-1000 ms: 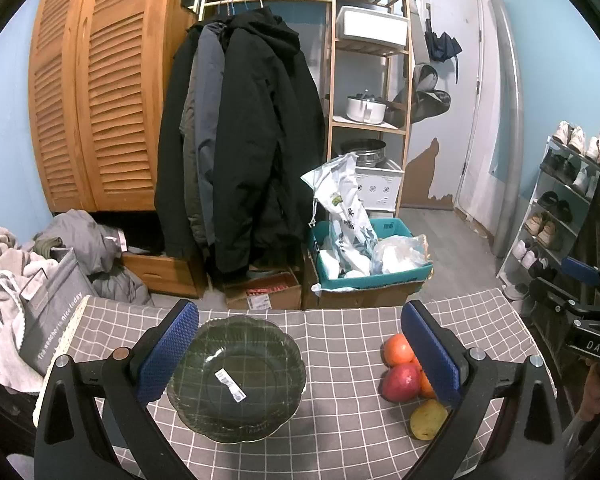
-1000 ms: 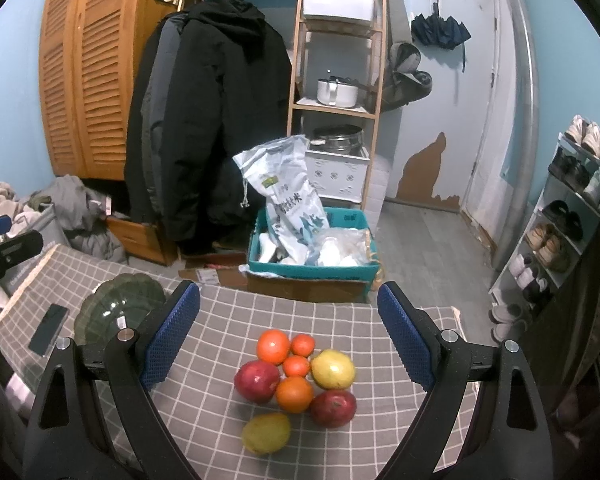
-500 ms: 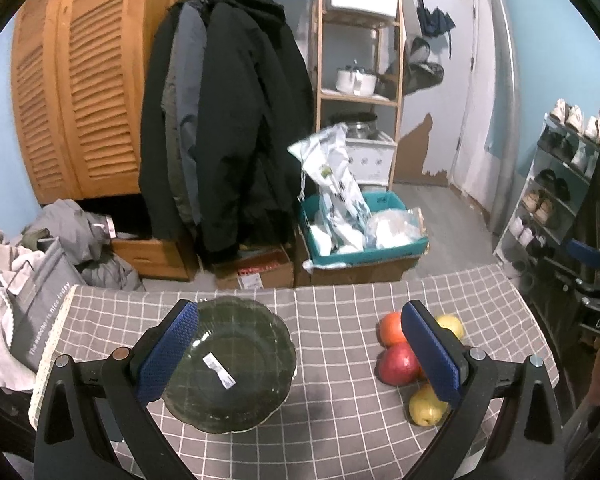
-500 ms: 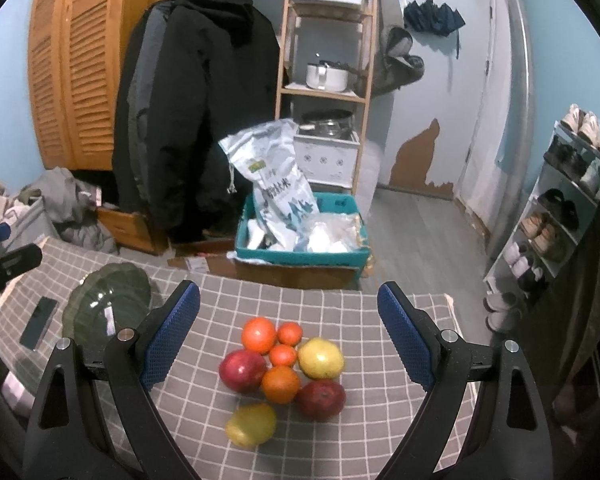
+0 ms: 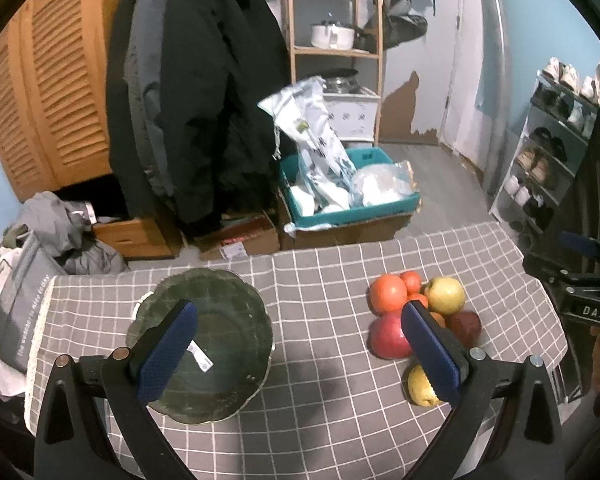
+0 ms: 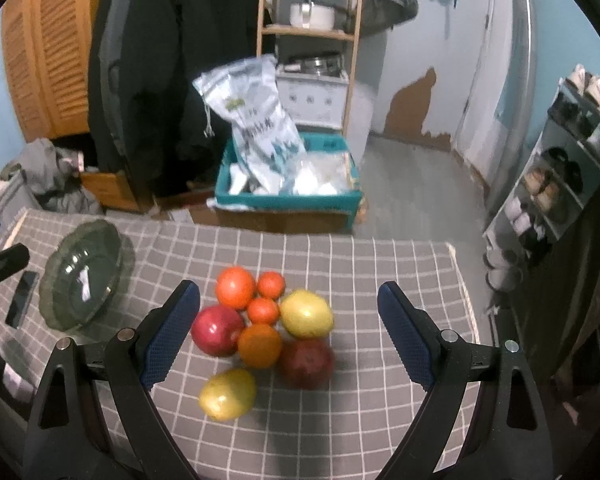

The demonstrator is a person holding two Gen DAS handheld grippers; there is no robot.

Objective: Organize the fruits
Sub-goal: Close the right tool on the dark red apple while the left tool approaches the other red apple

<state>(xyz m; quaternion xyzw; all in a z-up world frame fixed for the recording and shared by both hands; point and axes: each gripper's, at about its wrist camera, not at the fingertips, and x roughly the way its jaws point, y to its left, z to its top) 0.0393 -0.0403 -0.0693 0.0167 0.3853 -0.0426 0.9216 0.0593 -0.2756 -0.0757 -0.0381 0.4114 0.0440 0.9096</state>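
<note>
Right gripper (image 6: 288, 330) hangs spread wide over the fruit (image 6: 260, 320); left gripper (image 5: 298, 344) spread too, holding nothing.
Risk: jaws nudging the tight pile may roll fruit off the table (image 6: 380, 272), missing the bowl (image 6: 84, 272).

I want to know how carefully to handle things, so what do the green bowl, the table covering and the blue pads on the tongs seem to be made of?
Green bowl: probably tinted glass; it is see-through, glossy, with a scalloped rim.
Table covering: woven cloth, matte grey with a white grid, draping over the edge.
Blue pads: likely rubber or soft plastic; fine dotted texture, no shine.
</note>
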